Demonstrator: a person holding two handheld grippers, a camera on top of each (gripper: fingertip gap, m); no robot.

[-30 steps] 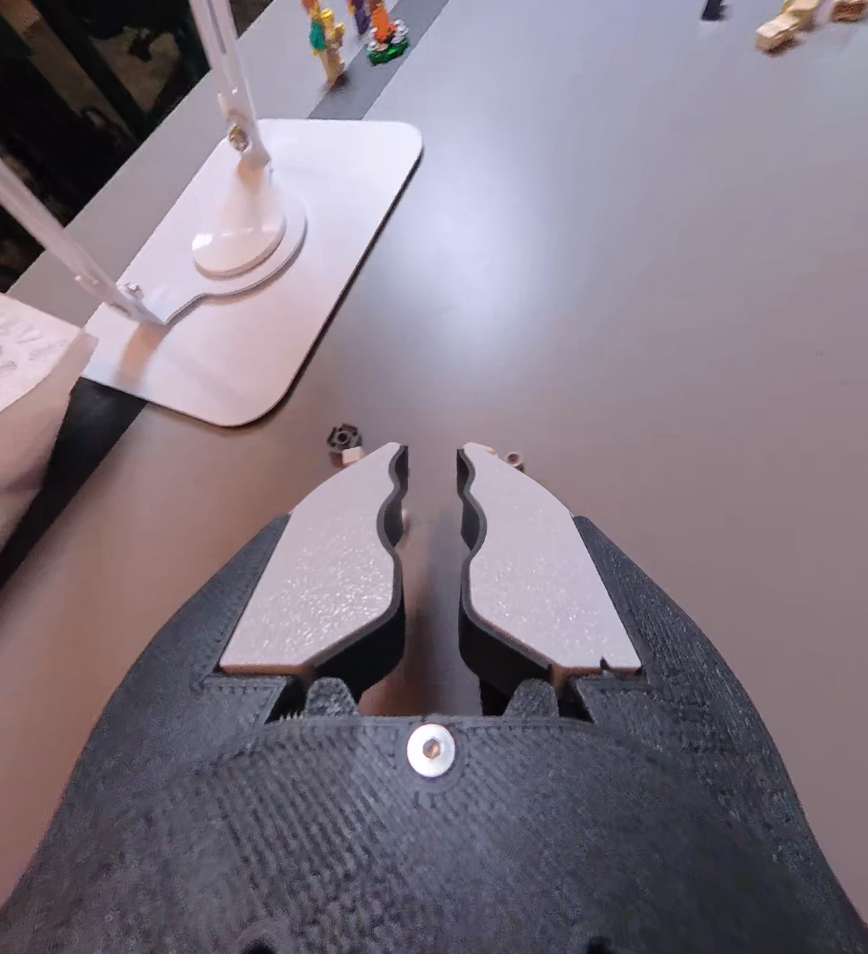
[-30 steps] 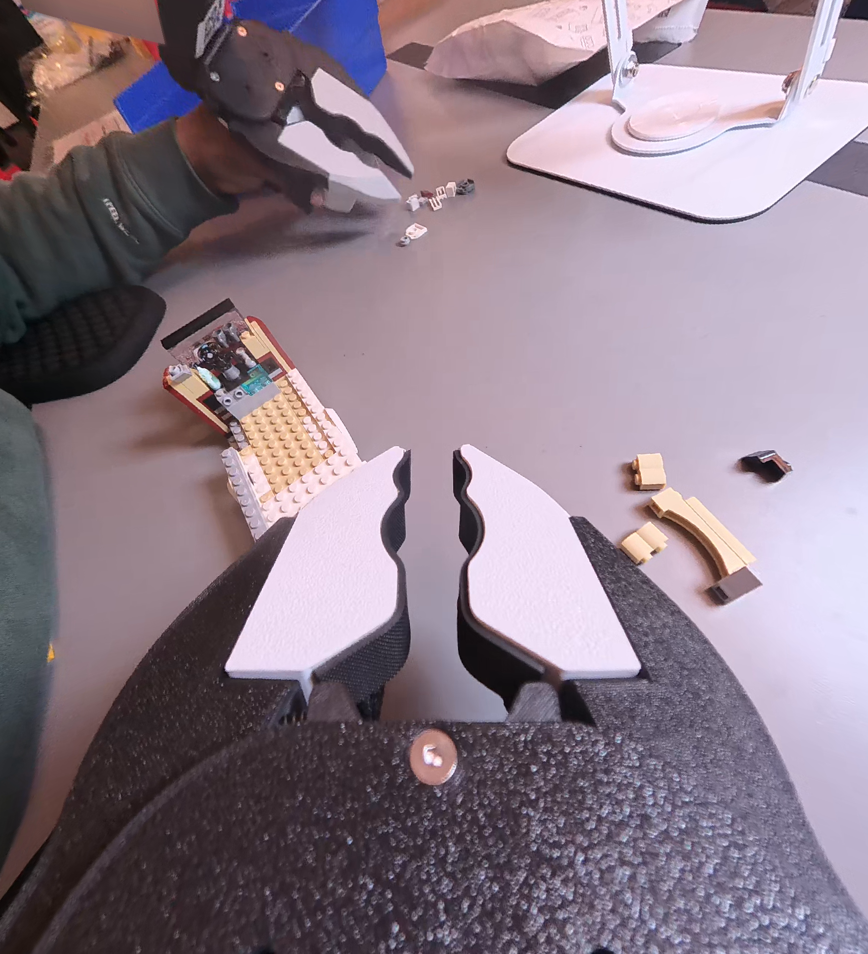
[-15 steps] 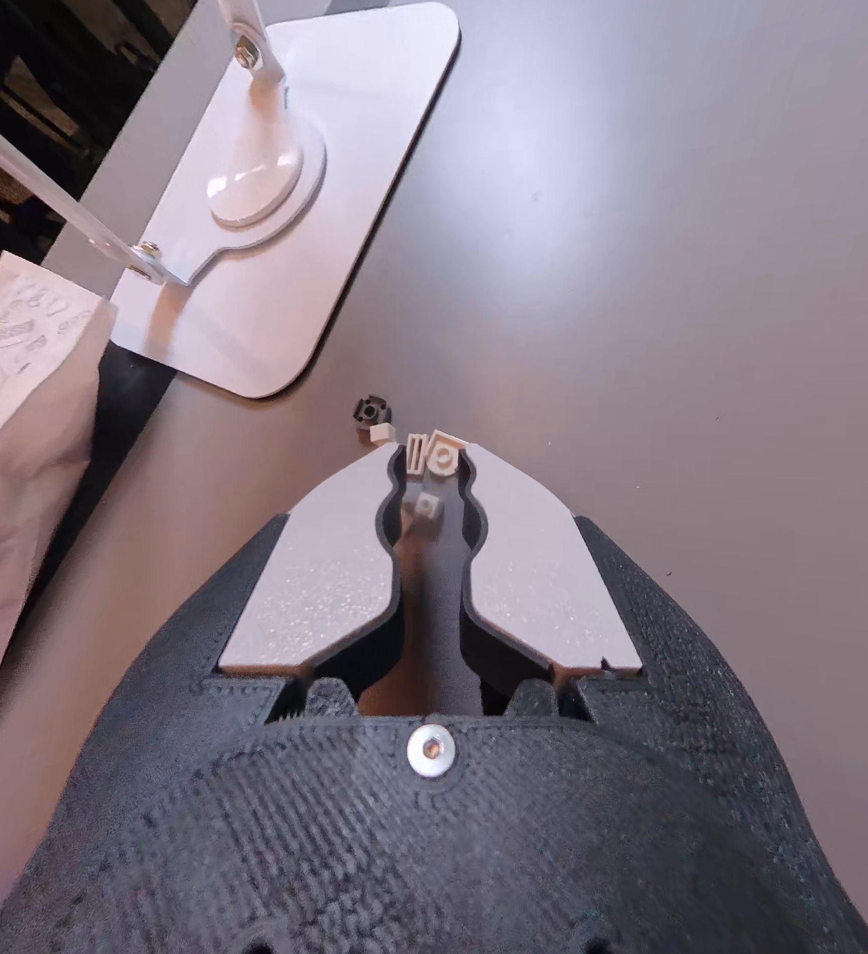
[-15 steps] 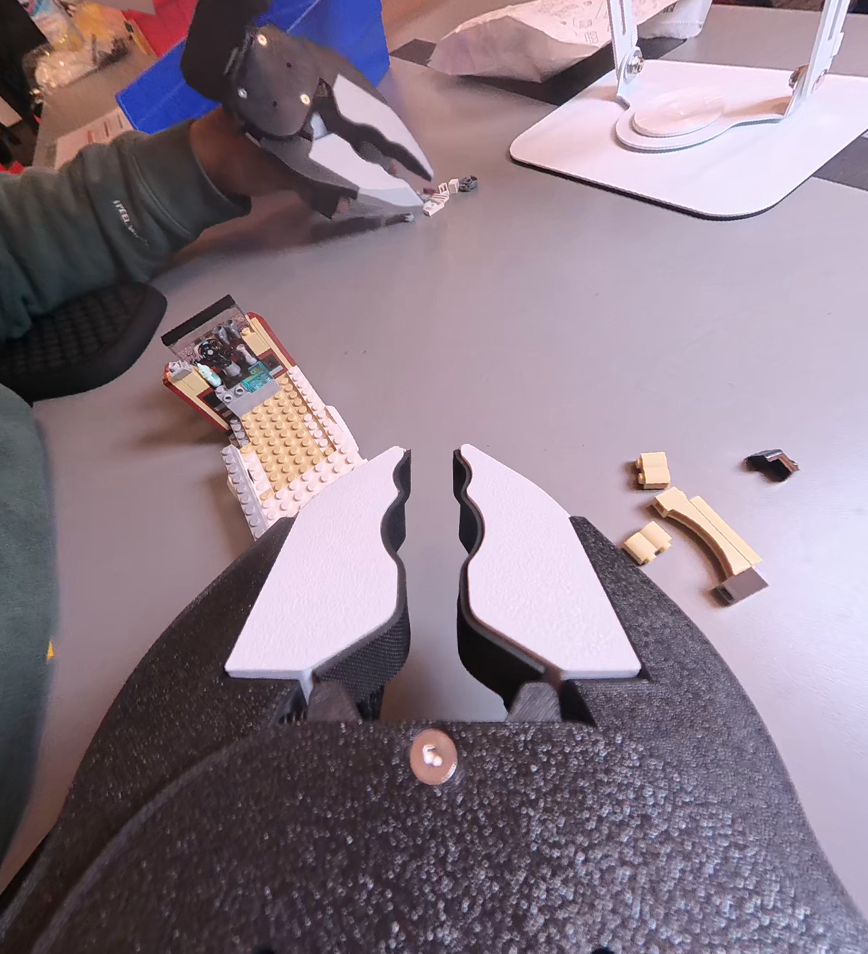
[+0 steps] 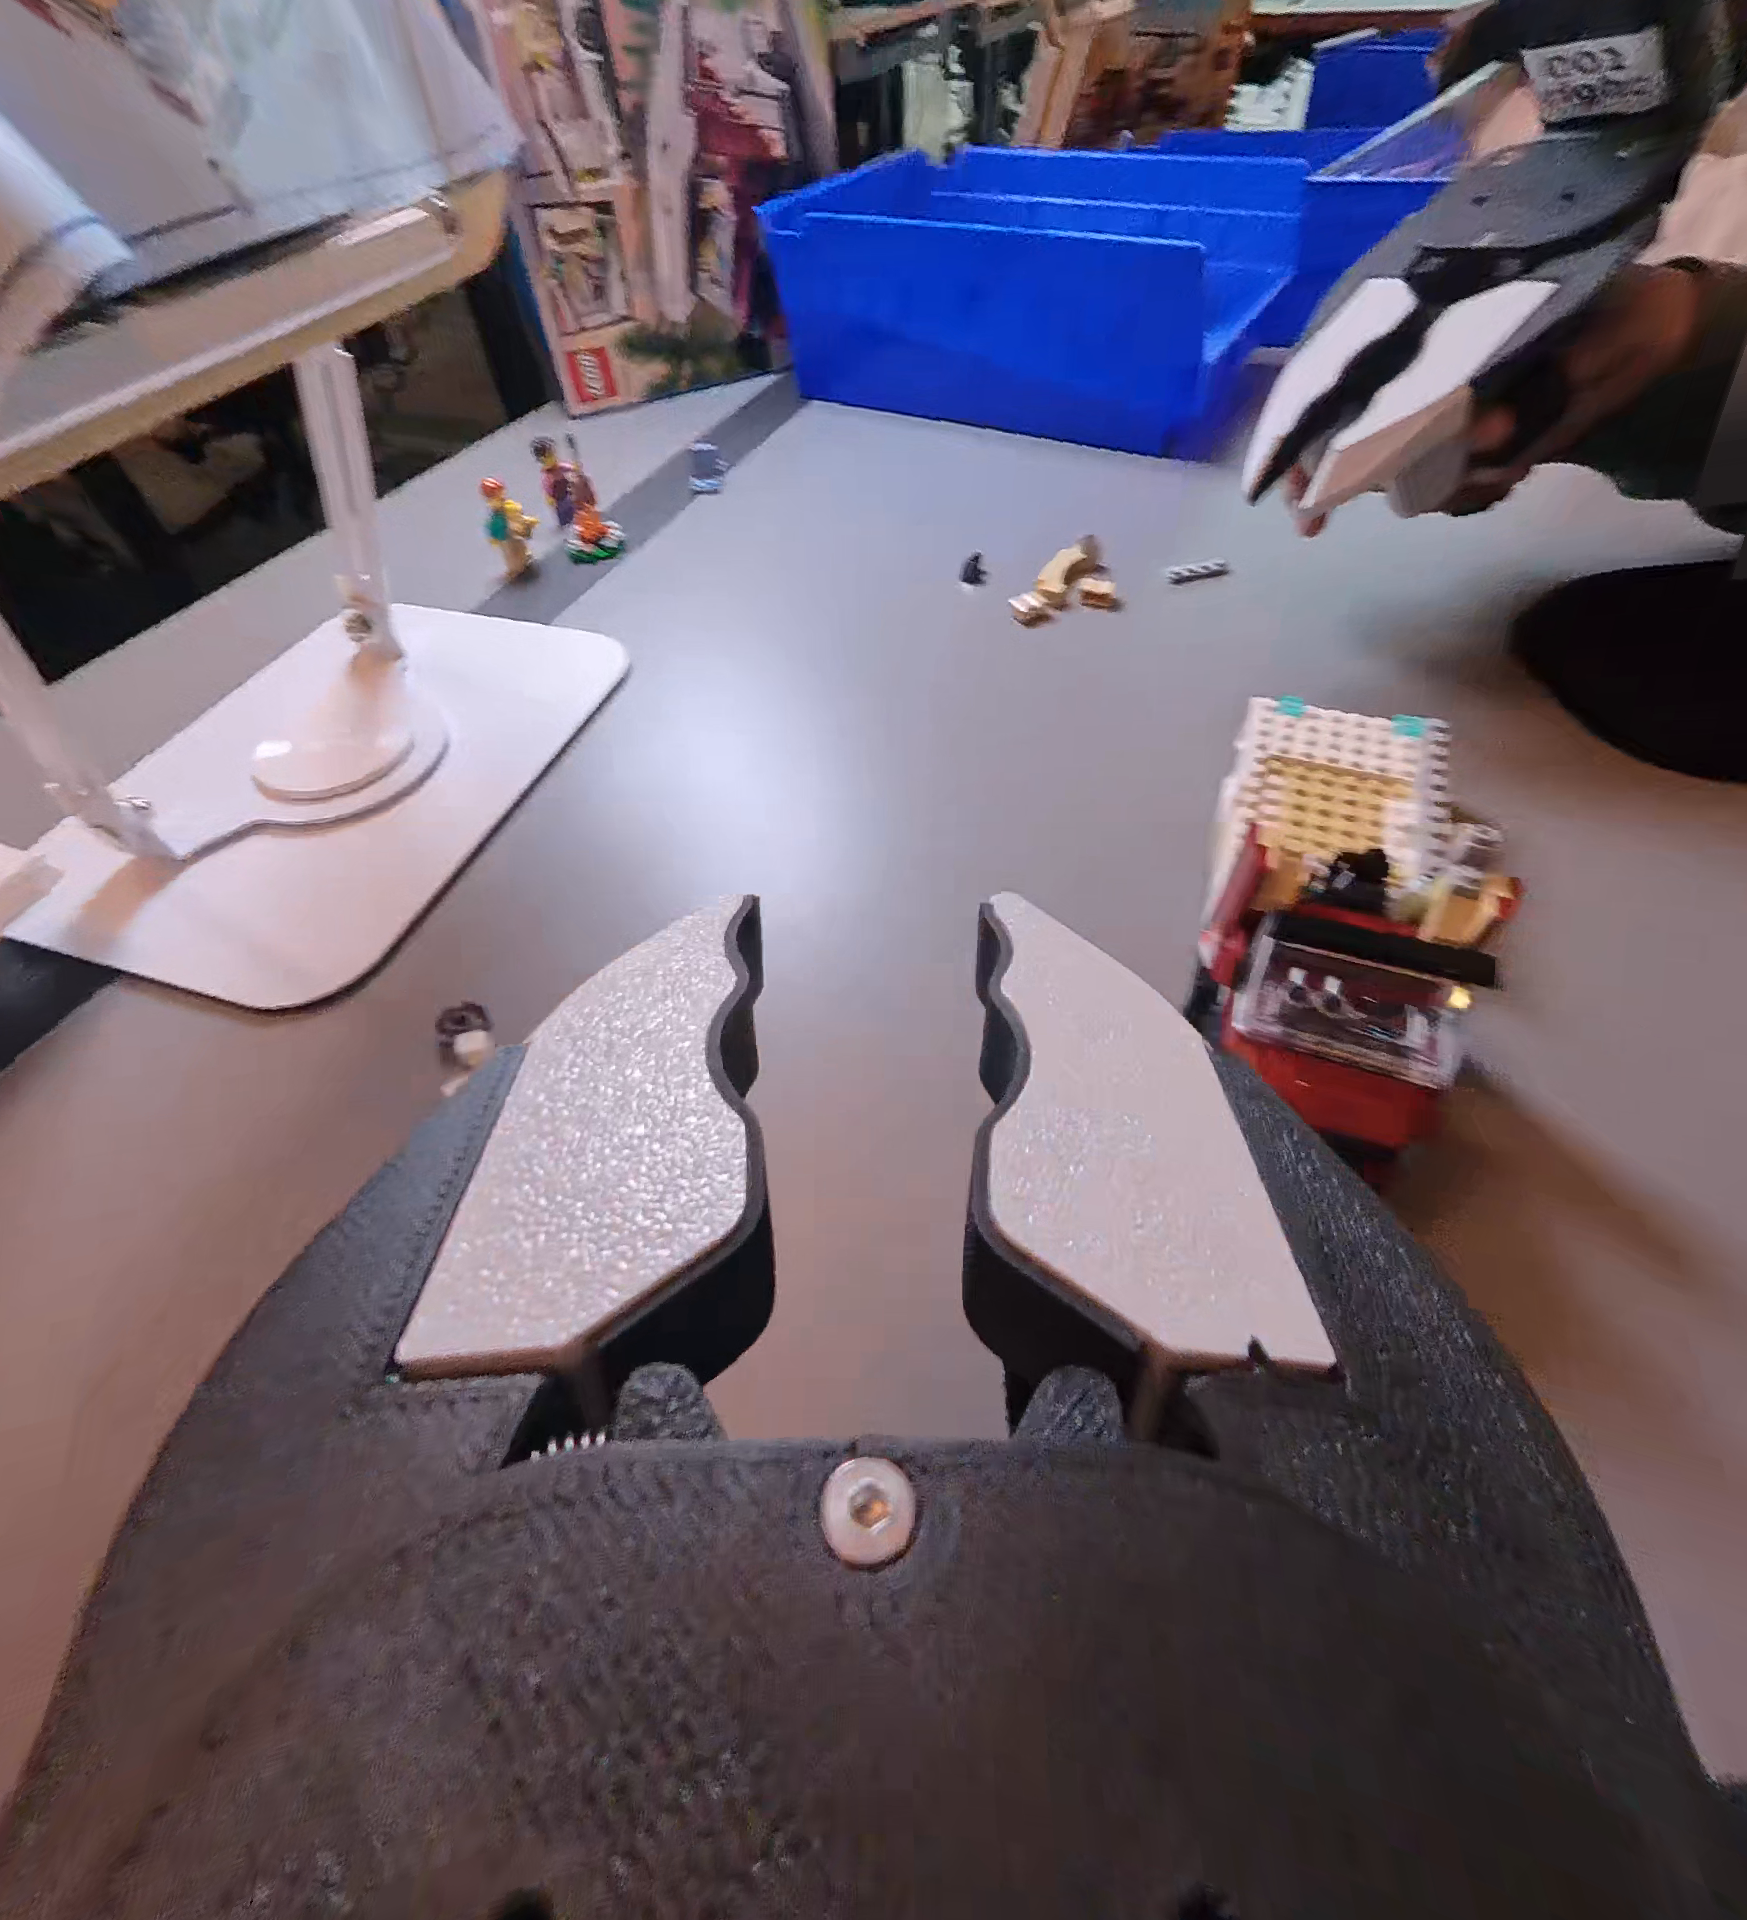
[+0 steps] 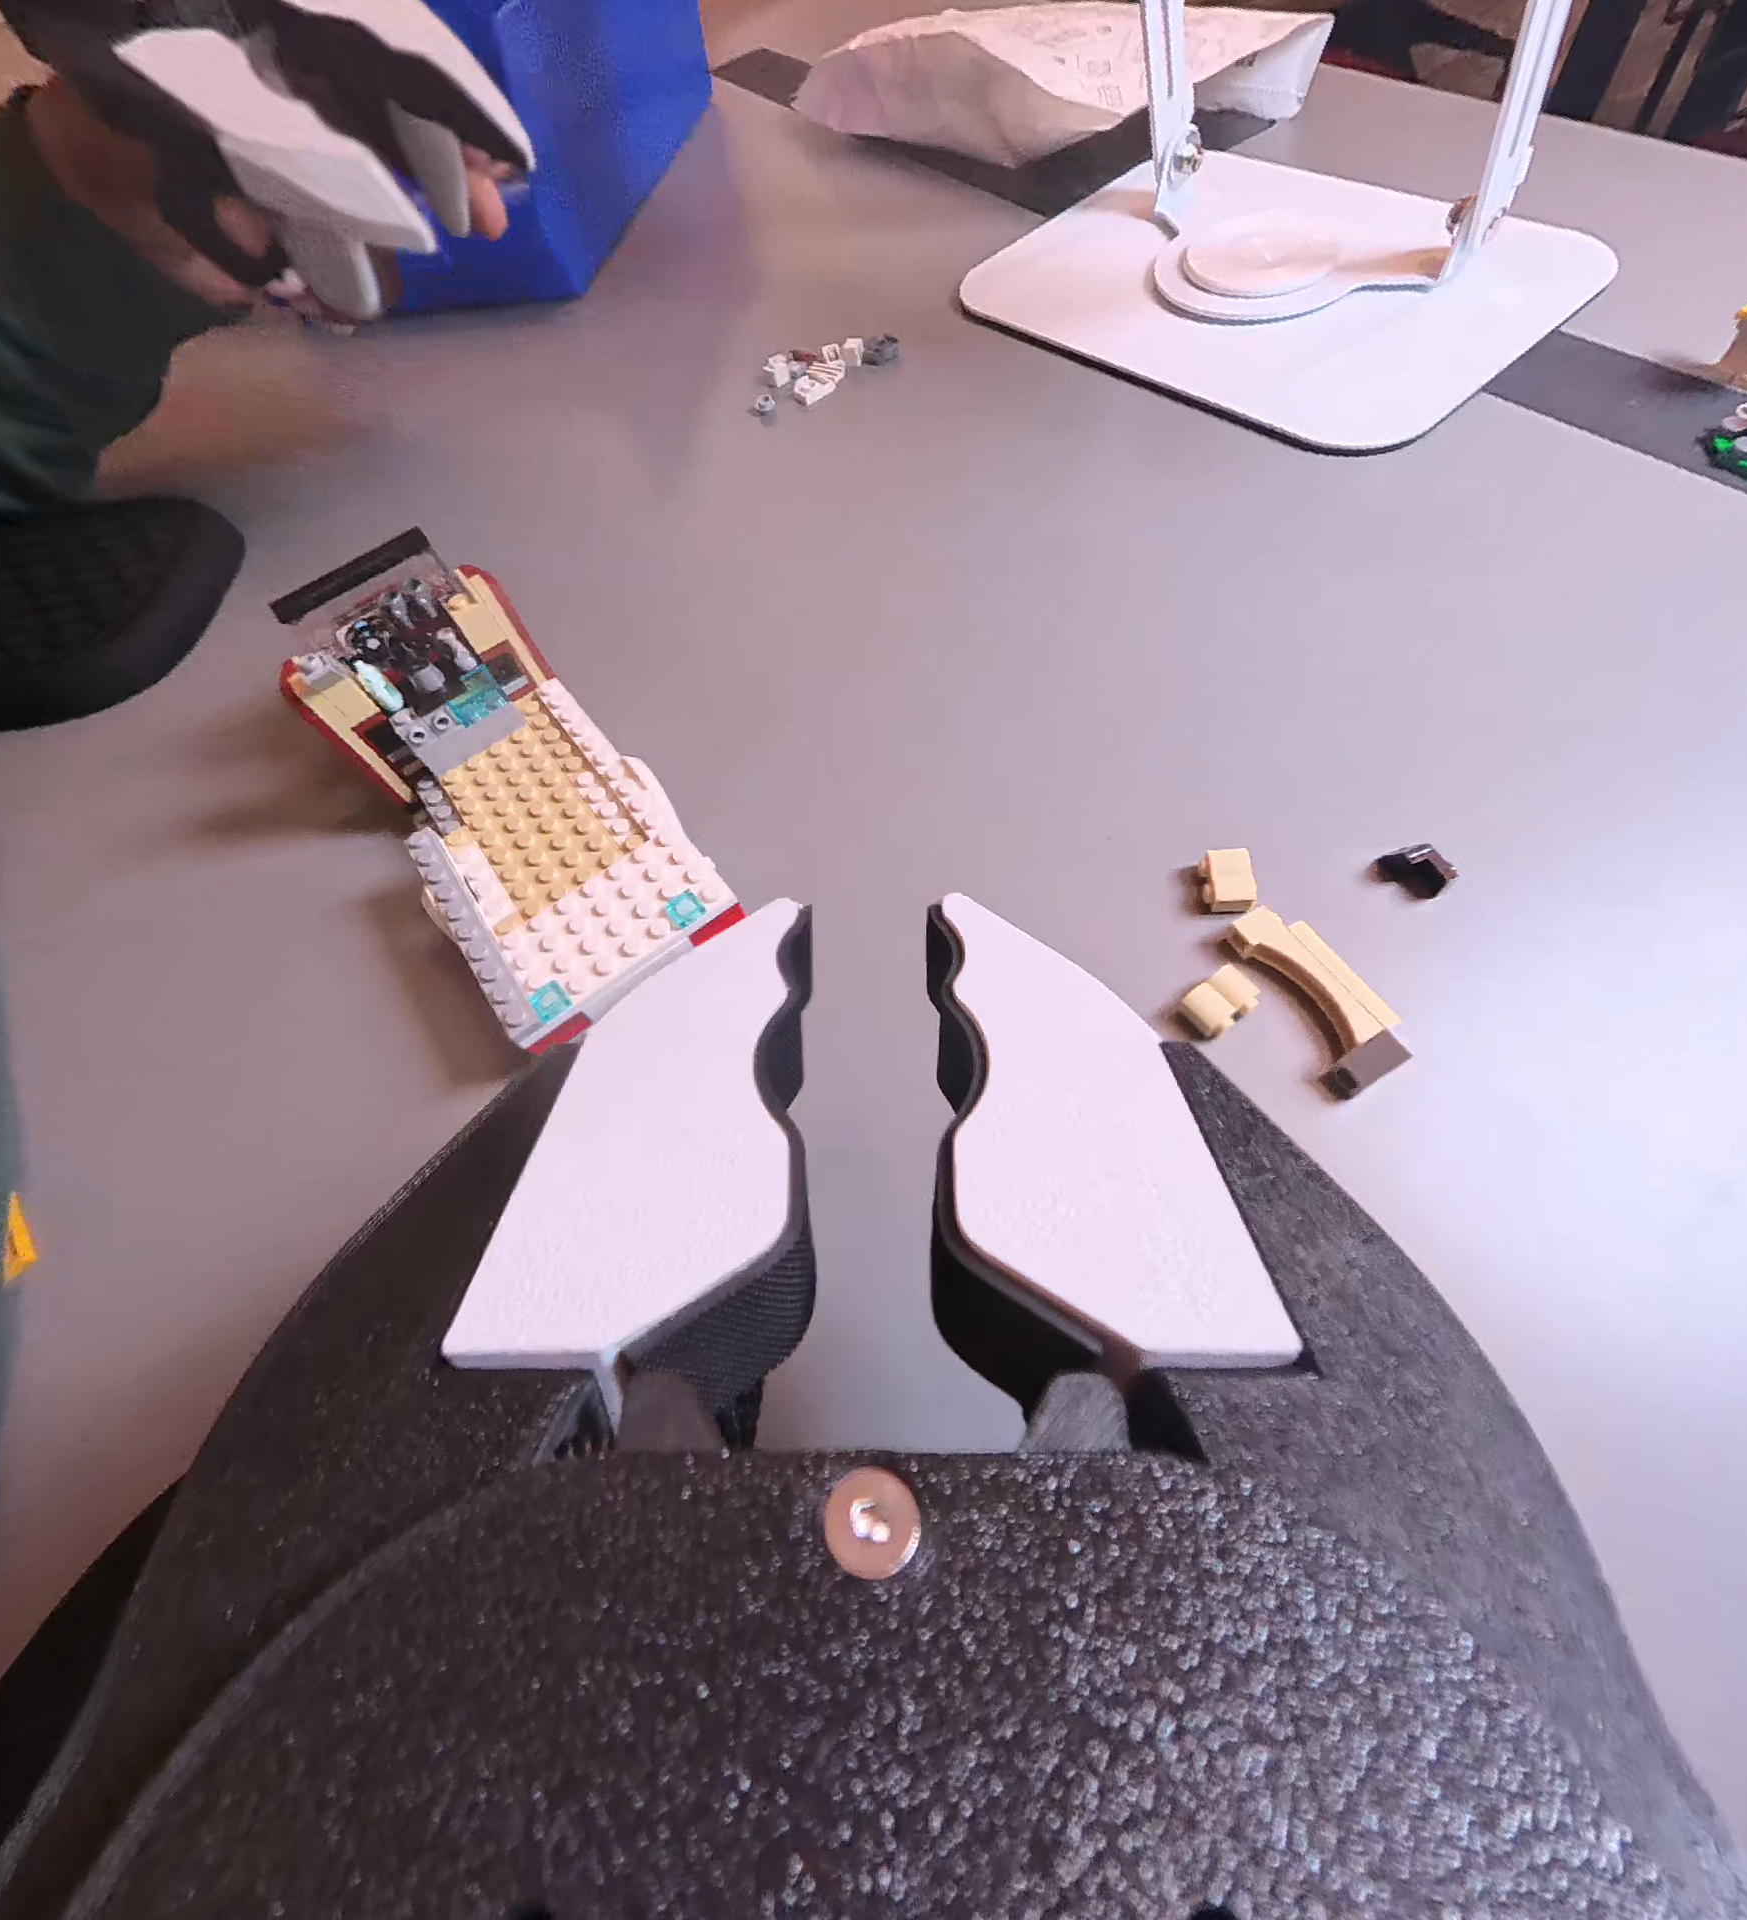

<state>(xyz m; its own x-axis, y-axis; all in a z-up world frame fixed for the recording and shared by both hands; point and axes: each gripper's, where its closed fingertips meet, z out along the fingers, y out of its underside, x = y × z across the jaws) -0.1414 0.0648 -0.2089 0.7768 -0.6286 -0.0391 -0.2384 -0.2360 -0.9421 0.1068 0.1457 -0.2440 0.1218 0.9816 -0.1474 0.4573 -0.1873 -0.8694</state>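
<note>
Both views are brightly and evenly lit, probably from overhead, with a soft sheen on the grey table [image 5: 848, 748] and only faint shadows. Wide-angle bending stretches the edges. Motion blur smears the brick model [image 5: 1347, 935] in the left view and the far gripper [image 6: 329, 135] in the right.

Two wrist cameras low over one grey table [image 5: 848, 727] — facing roughly opposite ways, sharing the brick model [image 6: 536, 831].
</note>
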